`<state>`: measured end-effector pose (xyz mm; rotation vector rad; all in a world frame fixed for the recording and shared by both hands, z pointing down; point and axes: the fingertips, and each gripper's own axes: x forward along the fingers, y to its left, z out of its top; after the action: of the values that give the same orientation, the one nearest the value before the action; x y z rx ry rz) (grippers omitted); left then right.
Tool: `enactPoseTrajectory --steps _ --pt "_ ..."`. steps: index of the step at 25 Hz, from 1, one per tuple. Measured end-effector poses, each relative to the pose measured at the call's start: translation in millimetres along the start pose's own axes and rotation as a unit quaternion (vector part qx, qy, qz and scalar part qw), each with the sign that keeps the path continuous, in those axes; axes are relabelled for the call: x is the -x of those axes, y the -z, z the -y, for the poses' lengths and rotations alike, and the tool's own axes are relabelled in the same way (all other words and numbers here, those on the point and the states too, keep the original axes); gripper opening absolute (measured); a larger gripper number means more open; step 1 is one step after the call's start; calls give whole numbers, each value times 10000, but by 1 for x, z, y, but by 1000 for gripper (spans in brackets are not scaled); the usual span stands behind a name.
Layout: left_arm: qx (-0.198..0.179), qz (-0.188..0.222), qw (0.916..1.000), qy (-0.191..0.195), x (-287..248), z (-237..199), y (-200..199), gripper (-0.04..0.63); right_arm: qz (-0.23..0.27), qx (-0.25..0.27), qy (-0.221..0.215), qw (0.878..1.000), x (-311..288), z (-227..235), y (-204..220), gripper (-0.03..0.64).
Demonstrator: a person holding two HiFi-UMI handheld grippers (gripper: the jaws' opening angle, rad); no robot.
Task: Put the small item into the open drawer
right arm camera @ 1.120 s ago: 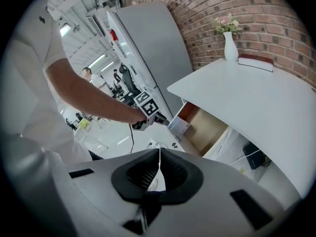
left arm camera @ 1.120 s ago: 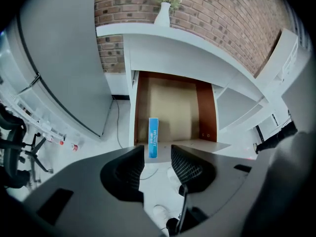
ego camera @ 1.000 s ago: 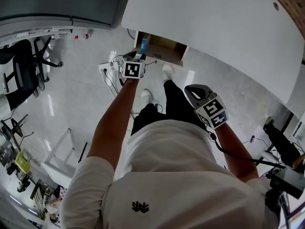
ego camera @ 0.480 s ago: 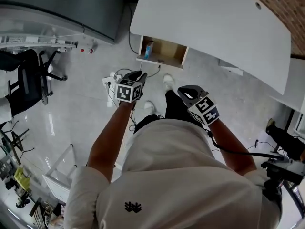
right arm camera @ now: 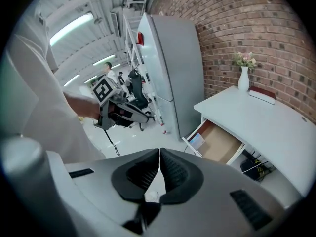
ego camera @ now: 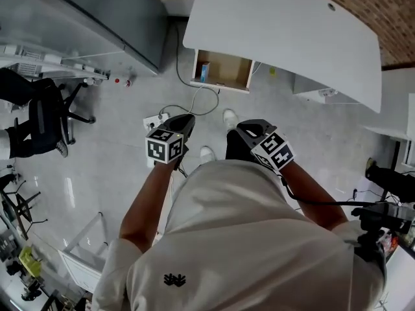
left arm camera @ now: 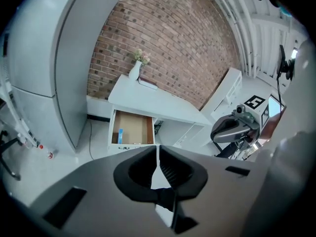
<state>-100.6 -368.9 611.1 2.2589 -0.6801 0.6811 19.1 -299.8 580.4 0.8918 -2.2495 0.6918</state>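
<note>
The white desk (ego camera: pixel 285 31) has its wooden drawer (ego camera: pixel 232 73) pulled open, and a small blue item (ego camera: pixel 205 72) lies at the drawer's left end. I see the same drawer (left arm camera: pixel 132 130) and blue item (left arm camera: pixel 120 134) in the left gripper view. My left gripper (ego camera: pixel 187 120) hangs over the floor well short of the drawer; its jaws are closing and meet with nothing between them. My right gripper (ego camera: pixel 245 129) is beside it, shut and empty. Its own view shows the drawer (right arm camera: pixel 217 143) far ahead of the jaws.
A tall grey cabinet (ego camera: pixel 97 18) stands left of the desk. A power strip with cables (ego camera: pixel 157 118) lies on the floor below the drawer. An office chair (ego camera: pixel 42 118) is at the left. A vase (left arm camera: pixel 135 70) and a book stand on the desk.
My left gripper has drawn back from the drawer toward my body. The whole view has backed away from the desk. The blue item stays in the drawer.
</note>
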Motion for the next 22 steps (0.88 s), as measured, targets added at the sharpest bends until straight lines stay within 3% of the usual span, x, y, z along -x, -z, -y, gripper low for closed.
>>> enactPoseTrajectory --steps 9,22 --pt "-227 211 9986 418 76 53 42 34 101 247 11 9996 8 -88 12 31" --pt "-368 308 9976 495 151 90 87 35 179 400 51 9990 32 -171 21 31"
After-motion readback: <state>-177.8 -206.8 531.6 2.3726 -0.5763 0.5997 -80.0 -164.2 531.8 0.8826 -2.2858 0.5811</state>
